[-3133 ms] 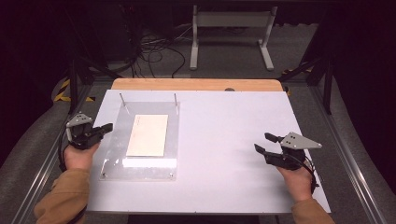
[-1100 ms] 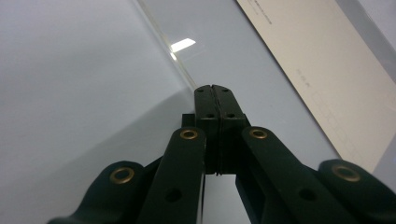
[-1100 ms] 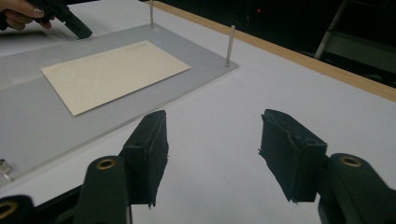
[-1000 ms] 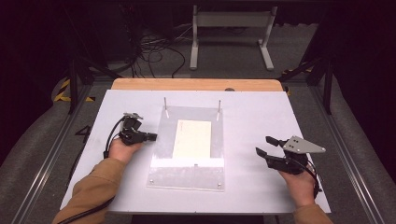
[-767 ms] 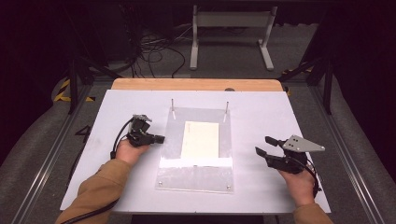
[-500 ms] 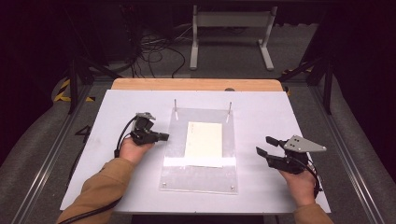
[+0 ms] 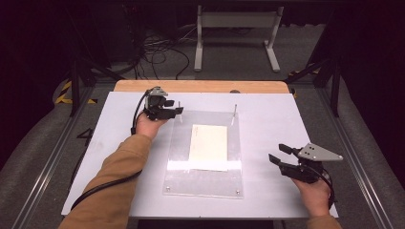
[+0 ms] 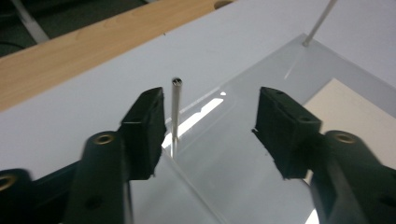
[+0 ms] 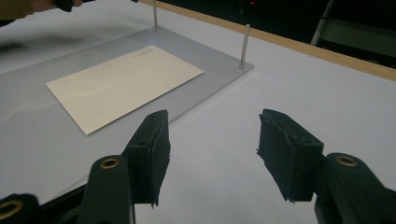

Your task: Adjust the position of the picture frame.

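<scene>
Two grippers in play, one doing work. Left gripper [image 7: 175, 110] sits at the far-left corner of the clear acrylic plate [image 7: 205, 183], jaws spread wide with the thin metal pin [image 8: 175, 116] standing between them, close against one pad, not pinched. Right gripper [image 7: 278, 155] hovers over the bare worktop [image 7: 286, 119] beside the plate's right edge, jaws also released, holding nothing.

Step in hand, as I read it: lining up on that corner pin, either to grip it or to use it as a handle for nudging the plate. Next move calls for centring the pin between the pads, then closing squarely. It's slim and upright, so an off-centre squeeze could bend it or skid the plate across the worktop.

Plate lies flat, roughly mid-worktop, long axis running near-to-far from the person, slightly skewed so the far end leans right. A second pin [image 7: 234, 113] stands at the far-right corner; small fasteners mark the near corners. The cream card [image 7: 208, 147] lies flat on the plate, its long axis parallel to the plate's, sitting toward the middle and well clear of both pins. Faint print shows on the card in the right gripper view; too small to read.
</scene>
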### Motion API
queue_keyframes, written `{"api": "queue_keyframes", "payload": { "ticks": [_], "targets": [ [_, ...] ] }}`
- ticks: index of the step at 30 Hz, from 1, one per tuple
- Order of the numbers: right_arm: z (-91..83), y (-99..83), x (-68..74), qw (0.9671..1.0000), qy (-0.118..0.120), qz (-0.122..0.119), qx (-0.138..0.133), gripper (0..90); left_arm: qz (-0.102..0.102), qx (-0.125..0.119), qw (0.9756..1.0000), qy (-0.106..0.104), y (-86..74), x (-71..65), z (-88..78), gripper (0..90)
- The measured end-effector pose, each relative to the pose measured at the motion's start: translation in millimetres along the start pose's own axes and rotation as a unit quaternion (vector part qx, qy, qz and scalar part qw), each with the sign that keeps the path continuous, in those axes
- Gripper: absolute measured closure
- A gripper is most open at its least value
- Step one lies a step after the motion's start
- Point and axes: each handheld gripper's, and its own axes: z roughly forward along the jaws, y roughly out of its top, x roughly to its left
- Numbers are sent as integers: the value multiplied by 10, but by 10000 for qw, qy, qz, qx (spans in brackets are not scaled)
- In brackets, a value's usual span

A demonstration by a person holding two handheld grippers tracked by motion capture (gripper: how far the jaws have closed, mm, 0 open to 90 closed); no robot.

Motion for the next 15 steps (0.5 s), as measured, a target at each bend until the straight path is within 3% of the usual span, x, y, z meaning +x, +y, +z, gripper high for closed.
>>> {"api": "queue_keyframes", "payload": {
  "ticks": [3, 6, 7, 8, 11, 13, 14, 15],
  "targets": [
    [-56, -23, -1, 10000, -24, 33, -12, 429, -63, 72, 10000, 17, -2, 85, 120, 399],
    [-84, -41, -10, 10000, -32, 86, -21, 430, -191, -5, 9998, -45, -11, 135, 218, 424],
    [-93, -45, -12, 9999, -41, 94, -22, 430, -96, -29, 9999, -2, -7, 149, 243, 423],
    [-99, -48, -14, 9999, -34, 107, -29, 430, -152, -58, 9998, -60, -10, 137, 273, 431],
    [-112, -54, -14, 9999, -23, 110, -41, 430, 104, -60, 9999, -37, -14, 119, 346, 527],
    [-119, -59, -10, 9999, -7, 112, -40, 430, 147, 2, 9999, -45, -21, 110, 393, 635],
    [-119, -59, -10, 9999, -7, 112, -40, 430, 200, 39, 9998, -49, -24, 110, 408, 635],
    [-122, -61, -10, 9999, 11, 114, -49, 430, 140, 53, 9999, -82, -33, 106, 419, 727]
  ]
}}
